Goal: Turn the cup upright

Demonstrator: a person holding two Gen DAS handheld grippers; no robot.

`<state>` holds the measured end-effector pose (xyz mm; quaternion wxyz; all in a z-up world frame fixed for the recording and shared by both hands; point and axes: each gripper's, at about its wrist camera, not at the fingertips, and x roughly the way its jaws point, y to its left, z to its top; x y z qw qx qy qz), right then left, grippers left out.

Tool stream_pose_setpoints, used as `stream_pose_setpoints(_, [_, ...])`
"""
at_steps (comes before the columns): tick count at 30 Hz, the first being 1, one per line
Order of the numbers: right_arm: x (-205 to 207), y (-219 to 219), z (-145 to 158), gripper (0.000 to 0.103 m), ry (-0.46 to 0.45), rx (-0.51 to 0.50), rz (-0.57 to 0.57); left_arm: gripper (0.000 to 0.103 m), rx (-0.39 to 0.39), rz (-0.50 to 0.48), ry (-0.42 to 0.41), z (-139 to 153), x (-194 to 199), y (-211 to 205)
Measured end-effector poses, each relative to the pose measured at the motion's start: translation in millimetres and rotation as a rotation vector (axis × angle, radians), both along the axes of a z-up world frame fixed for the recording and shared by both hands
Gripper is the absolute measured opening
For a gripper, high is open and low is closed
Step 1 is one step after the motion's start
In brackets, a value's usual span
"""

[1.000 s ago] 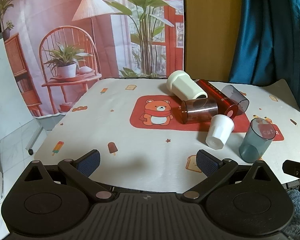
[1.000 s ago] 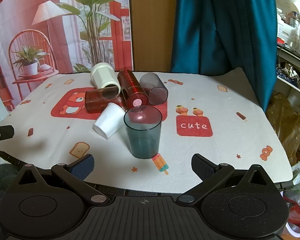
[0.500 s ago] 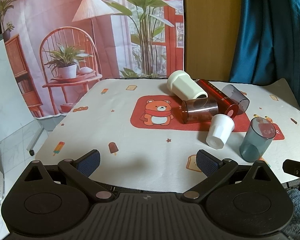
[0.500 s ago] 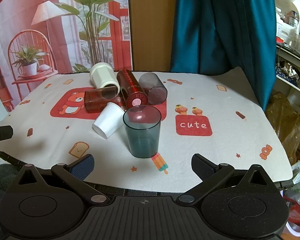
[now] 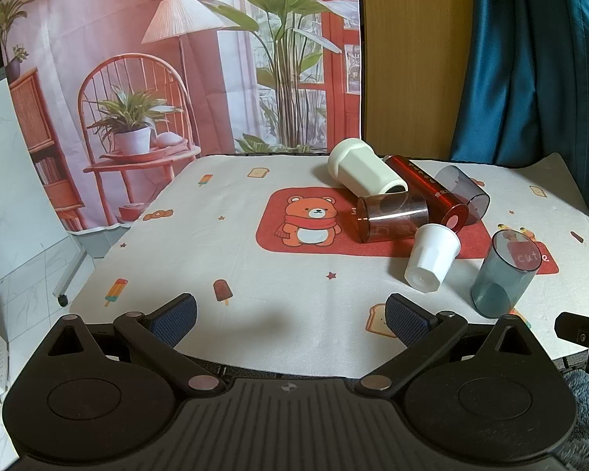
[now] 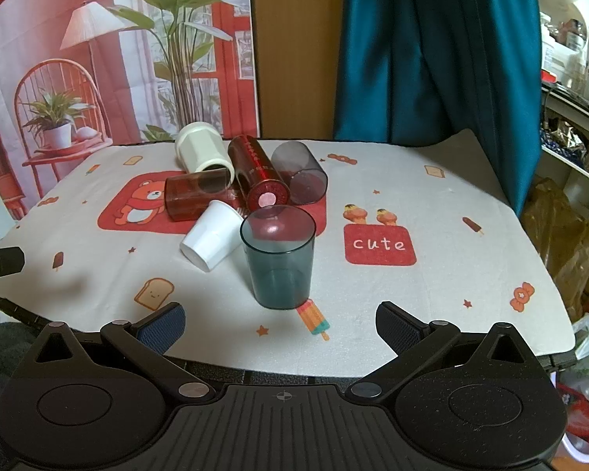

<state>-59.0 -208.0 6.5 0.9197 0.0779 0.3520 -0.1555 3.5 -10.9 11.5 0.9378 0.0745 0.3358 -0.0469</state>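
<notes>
A blue-grey translucent cup [image 6: 278, 259] stands upright on the table, just ahead of my open, empty right gripper [image 6: 280, 322]; it also shows in the left wrist view [image 5: 504, 272]. Behind it several cups lie on their sides: a small white cup [image 6: 212, 235], a brown translucent cup [image 6: 196, 198], a cream cup [image 6: 202, 147], a dark red cup [image 6: 257, 176] and a smoky grey cup [image 6: 298, 172]. My left gripper [image 5: 290, 314] is open and empty at the table's near edge, left of the small white cup [image 5: 432, 257].
The table is covered by a white printed cloth [image 6: 412, 204] with a bear and a "cute" patch. A printed backdrop [image 5: 176, 59] and a teal curtain [image 6: 432, 51] stand behind. Shelves and bags [image 6: 569, 212] sit right of the table.
Both views have shifted only slightly; the cups have not moved and both grippers stay open.
</notes>
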Motion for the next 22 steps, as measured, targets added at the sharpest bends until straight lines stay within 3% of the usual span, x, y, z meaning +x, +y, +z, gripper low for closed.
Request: stream_pose_setpoints(22, [-0.9,-1.9,-1.7,0.103,0.001,0.003,-0.002,0.103,-0.002,-0.02,-0.027,3.6,-4.0,-0.3])
